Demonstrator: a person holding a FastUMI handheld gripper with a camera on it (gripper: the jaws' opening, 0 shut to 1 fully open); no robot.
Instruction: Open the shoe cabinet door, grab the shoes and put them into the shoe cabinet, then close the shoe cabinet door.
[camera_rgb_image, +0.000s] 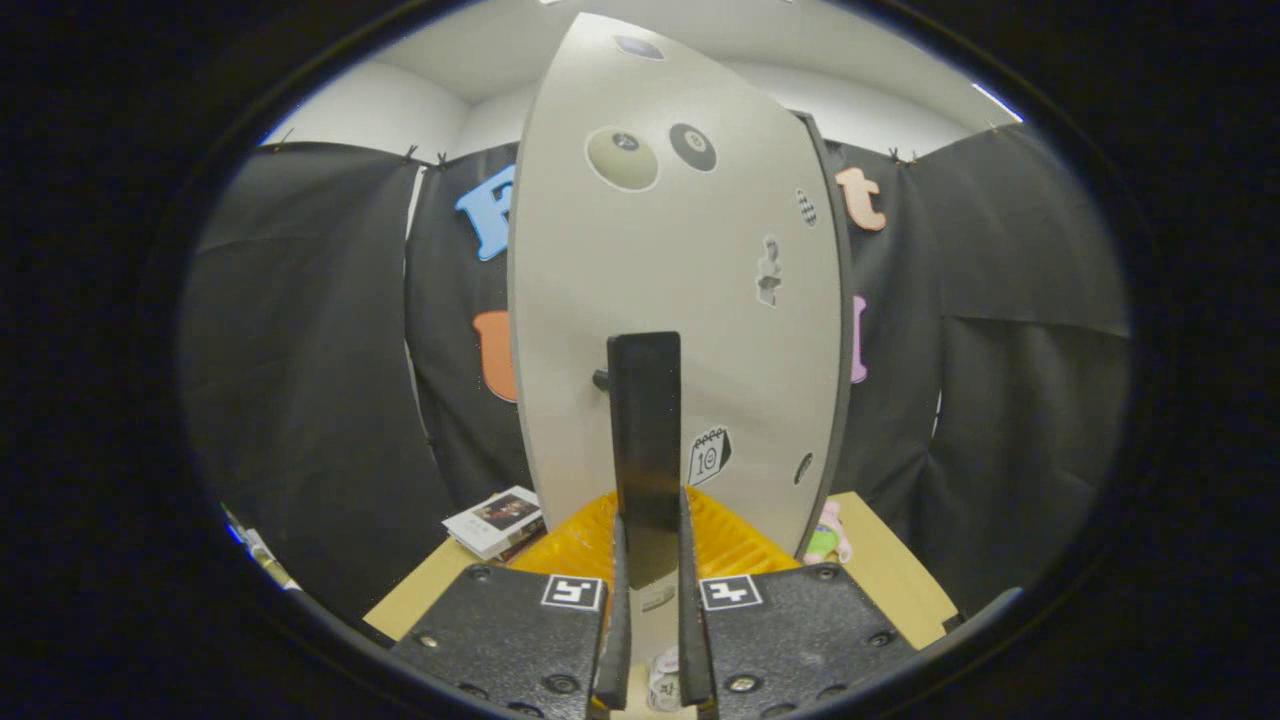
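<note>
Two black fingers of the gripper (648, 640) rose from the bottom centre of the frame, the jaws drawn close with only a slim gap. A tall black upright strip, apparently the door's handle (645, 430), stood in line with that gap, but whether both fingers pressed on it could not be told. Behind it the pale grey sticker-dotted shoe cabinet door (670, 300) filled the centre of the frame, its dark edge showing at centre right. An orange ribbed tray (590, 545) lay at its foot on the tan wooden worktop (900, 580), with a small booklet (495, 520) at lower left and a pink-and-green soft toy (828, 535) at lower right. If the grip was loose, the handle might slip free mid-swing; a swinging door could also knock the toy.
</note>
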